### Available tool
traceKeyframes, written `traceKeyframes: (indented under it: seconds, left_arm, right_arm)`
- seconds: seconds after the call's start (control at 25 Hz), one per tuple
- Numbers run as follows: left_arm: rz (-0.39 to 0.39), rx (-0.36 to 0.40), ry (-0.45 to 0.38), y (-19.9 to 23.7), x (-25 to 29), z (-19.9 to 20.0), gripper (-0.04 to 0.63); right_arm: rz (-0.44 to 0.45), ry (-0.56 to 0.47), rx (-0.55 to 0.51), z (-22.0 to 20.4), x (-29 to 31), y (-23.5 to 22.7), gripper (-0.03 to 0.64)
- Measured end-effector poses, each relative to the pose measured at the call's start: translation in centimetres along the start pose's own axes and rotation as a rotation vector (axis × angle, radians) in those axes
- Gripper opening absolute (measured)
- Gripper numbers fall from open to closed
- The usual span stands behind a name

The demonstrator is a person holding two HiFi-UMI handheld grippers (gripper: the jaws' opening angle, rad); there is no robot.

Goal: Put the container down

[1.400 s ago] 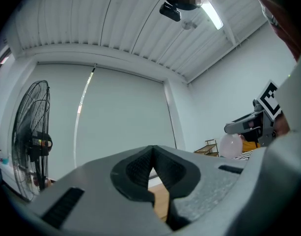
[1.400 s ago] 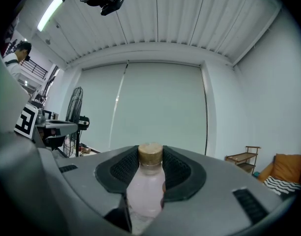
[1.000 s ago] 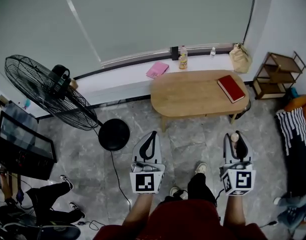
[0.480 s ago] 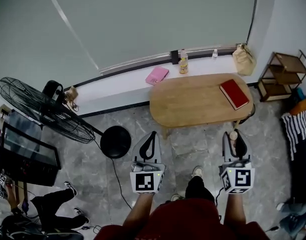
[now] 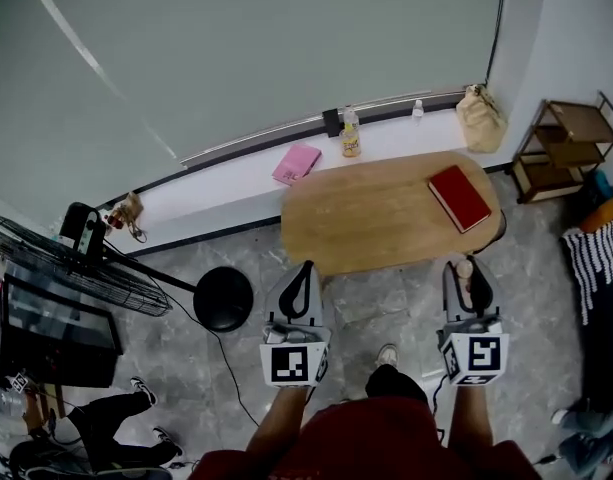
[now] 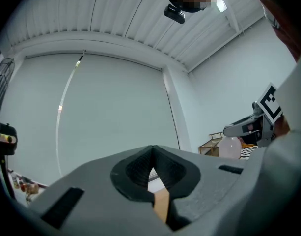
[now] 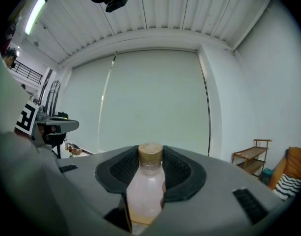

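Right gripper (image 7: 150,167) fingers pinch a small clear bottle (image 7: 146,193), tan cap, pale liquid, upright. I've got it in the air over the grey floor (image 5: 386,288), just short of the wooden counter's (image 5: 376,218) near edge. Left gripper (image 6: 151,166) fingers pressed together, nothing between. Red book (image 5: 459,197) lies on the counter's right end; another bottle (image 5: 351,138) stands on the sill (image 5: 236,183) behind.

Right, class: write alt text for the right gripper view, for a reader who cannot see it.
The right gripper clamps an upright small bottle of pale liquid with a tan cap between its grey jaws. Behind it hangs a large pale window blind, with a wooden shelf low at the right.
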State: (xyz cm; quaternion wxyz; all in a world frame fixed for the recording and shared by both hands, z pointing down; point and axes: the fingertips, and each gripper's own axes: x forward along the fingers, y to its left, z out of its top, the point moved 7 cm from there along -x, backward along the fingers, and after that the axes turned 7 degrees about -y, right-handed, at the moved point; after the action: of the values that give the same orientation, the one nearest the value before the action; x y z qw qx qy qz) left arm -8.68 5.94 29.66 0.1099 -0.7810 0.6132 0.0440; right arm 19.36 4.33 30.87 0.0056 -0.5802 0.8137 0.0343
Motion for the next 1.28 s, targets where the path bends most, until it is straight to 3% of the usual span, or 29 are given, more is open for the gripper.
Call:
traceKeyframes:
  seconds: [0.12,0.36,0.68,1.28]
  left_arm:
    - [-0.018,0.002,0.008,-1.4,3.1,-0.6,0.005]
    - [-0.050,0.010,0.015,-3.8,8.7,-1.8,0.005]
    - [-0.027,0.042,0.044,-4.1,12.2,-3.5,0.005]
    - [-0.009,0.004,0.023,2.6,19.0,-7.1,0.005]
  right_arm:
    - [-0.014,0.044,0.014,-0.7,1.4,-2.6,0.142]
    - [-0.043,0.010,0.031,-1.9,4.5,-7.6,0.141]
    - [-0.039,0.035,0.037,-3.6,7.2,-11.4,0.142]
    - [0.050,0.067,0.020,-4.8,18.1,-7.2,0.142]
